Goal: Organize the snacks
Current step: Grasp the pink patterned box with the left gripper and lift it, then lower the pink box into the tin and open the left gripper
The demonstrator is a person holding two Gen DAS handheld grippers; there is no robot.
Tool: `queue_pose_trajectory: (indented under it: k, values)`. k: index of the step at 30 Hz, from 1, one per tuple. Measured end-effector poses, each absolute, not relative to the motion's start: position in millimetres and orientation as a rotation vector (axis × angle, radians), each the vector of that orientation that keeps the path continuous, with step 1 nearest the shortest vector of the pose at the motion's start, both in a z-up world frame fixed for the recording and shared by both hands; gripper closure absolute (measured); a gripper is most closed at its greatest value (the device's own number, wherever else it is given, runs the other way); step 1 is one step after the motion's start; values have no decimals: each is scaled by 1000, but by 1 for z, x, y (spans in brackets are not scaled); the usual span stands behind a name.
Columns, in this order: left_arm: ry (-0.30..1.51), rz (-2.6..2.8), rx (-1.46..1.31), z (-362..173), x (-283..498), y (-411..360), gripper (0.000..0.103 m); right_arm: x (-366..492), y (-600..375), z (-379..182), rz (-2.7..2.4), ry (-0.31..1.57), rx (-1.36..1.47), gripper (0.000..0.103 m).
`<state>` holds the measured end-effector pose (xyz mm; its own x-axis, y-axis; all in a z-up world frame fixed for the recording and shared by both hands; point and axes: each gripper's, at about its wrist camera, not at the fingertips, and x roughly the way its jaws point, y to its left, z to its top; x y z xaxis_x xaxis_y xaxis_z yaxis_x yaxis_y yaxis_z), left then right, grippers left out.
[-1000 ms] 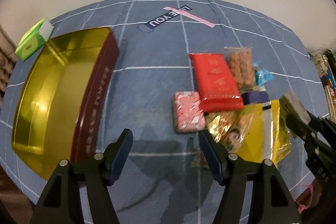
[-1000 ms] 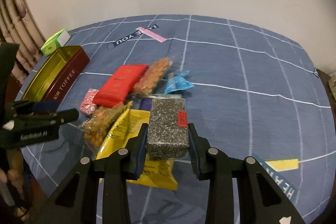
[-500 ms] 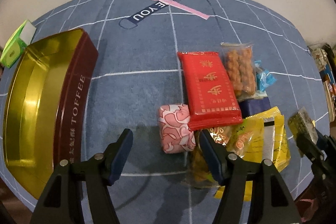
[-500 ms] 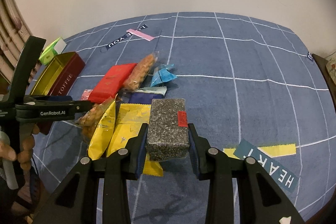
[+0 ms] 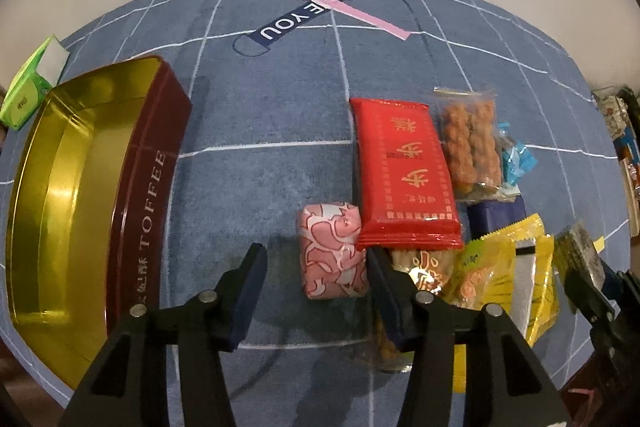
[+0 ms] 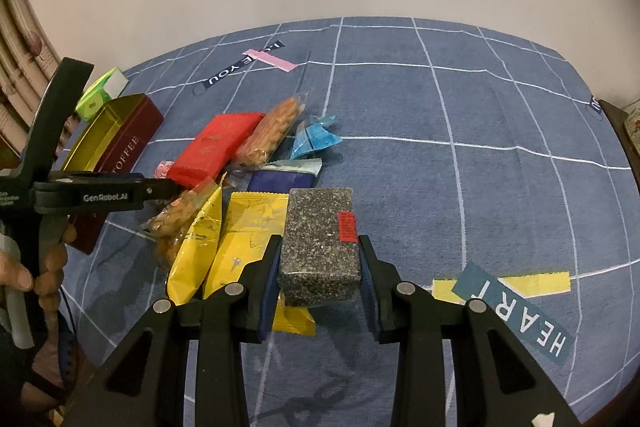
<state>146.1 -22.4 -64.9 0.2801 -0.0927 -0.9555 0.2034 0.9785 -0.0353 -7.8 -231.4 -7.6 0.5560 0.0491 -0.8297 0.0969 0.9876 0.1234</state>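
We had the right gripper [image 6: 320,263] clamped on the speckled block [image 6: 320,247], parked right of the toffee tin [image 5: 80,195] for loading, while the left gripper [image 5: 316,267] was closing around the pink packet [image 5: 334,251], not yet gripping.

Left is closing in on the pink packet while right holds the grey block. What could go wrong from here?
1. The left gripper is closing around the pink patterned packet, whose edge sits under the red foil packet; lifting may drag that along.
2. Its right finger lies over the clear bag of golden snacks and might pinch it too.
3. The right gripper holds the speckled grey block by its near end; it may tip.
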Motion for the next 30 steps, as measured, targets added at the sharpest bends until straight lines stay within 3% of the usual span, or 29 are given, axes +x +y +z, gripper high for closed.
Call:
queue_pose_trajectory:
  k: [7, 8, 9, 22, 30]
  values:
    - [1282, -192, 104, -79, 151, -23, 53, -7, -231, -7, -31, 982, 158, 71]
    - [1275, -200, 103, -79, 151, -22, 66, -7, -231, -7, -31, 982, 158, 70]
    - [1273, -209, 106, -78, 150, -22, 71, -7, -231, -7, -30, 982, 159, 70]
    - [1237, -237, 130, -52, 123, -4, 72, -10, -225, -6, -52, 974, 134, 71]
    - [1138, -269, 130, -6, 111, 22, 72, -14, -221, -5, -84, 964, 120, 70]
